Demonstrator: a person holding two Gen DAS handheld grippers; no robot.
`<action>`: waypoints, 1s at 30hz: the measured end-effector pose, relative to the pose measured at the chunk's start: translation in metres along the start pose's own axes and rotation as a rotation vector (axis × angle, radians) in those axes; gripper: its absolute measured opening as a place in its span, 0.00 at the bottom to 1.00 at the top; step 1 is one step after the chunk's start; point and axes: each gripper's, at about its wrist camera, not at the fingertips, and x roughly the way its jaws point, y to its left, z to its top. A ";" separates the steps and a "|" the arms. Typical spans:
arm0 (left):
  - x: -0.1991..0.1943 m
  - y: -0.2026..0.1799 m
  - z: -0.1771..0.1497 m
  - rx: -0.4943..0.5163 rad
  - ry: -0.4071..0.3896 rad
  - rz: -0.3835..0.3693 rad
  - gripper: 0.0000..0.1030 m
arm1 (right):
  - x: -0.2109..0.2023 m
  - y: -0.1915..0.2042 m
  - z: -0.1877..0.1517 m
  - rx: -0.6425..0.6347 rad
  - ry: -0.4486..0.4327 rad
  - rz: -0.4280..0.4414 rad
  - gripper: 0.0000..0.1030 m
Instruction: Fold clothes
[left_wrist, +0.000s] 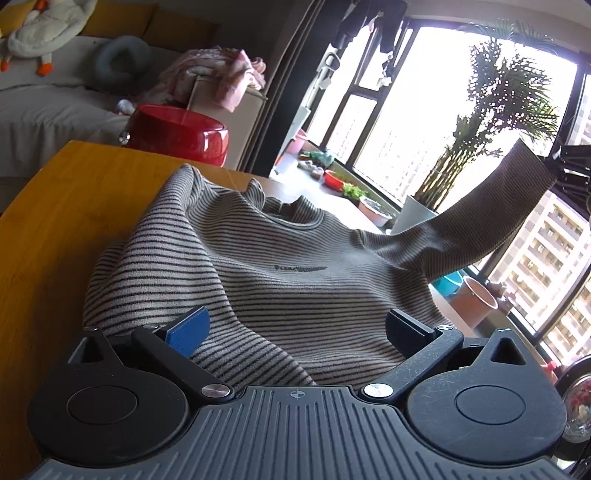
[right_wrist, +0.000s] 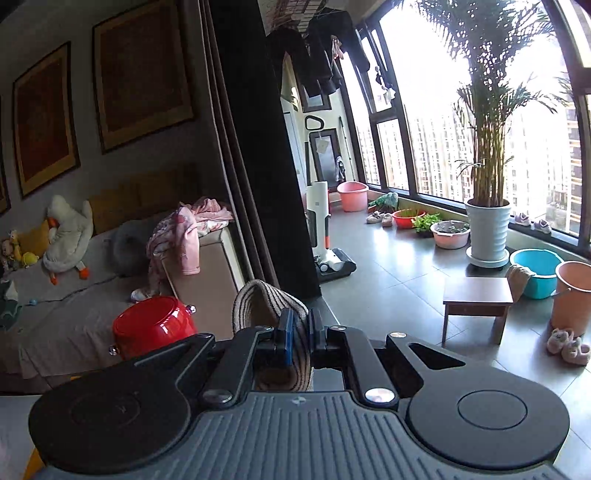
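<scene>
We see the left tongs (left_wrist: 297, 328) spread apart, low over the hem of the striped sweater (left_wrist: 258, 266), nothing gripped. Sweater lies front-up on the wooden surface (left_wrist: 55, 206), collar toward 12 o'clock. Its sleeve (left_wrist: 480, 221) lifts off toward 2 o'clock, cuff in the air. Red pot (left_wrist: 177, 129) sits beyond the surface at 11 o'clock. Our right tongs (right_wrist: 299, 334) are clamped on the striped cuff (right_wrist: 266, 299), fabric looping up at 12 o'clock.
</scene>
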 end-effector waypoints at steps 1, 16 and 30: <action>0.000 0.000 0.000 -0.002 0.001 -0.002 1.00 | 0.004 0.015 0.001 -0.019 0.002 0.022 0.07; -0.004 0.005 -0.002 -0.042 -0.011 -0.030 1.00 | 0.064 0.212 -0.030 -0.210 0.101 0.341 0.08; -0.004 0.008 -0.001 -0.059 -0.010 -0.040 1.00 | 0.084 0.213 -0.055 -0.173 0.105 0.407 0.12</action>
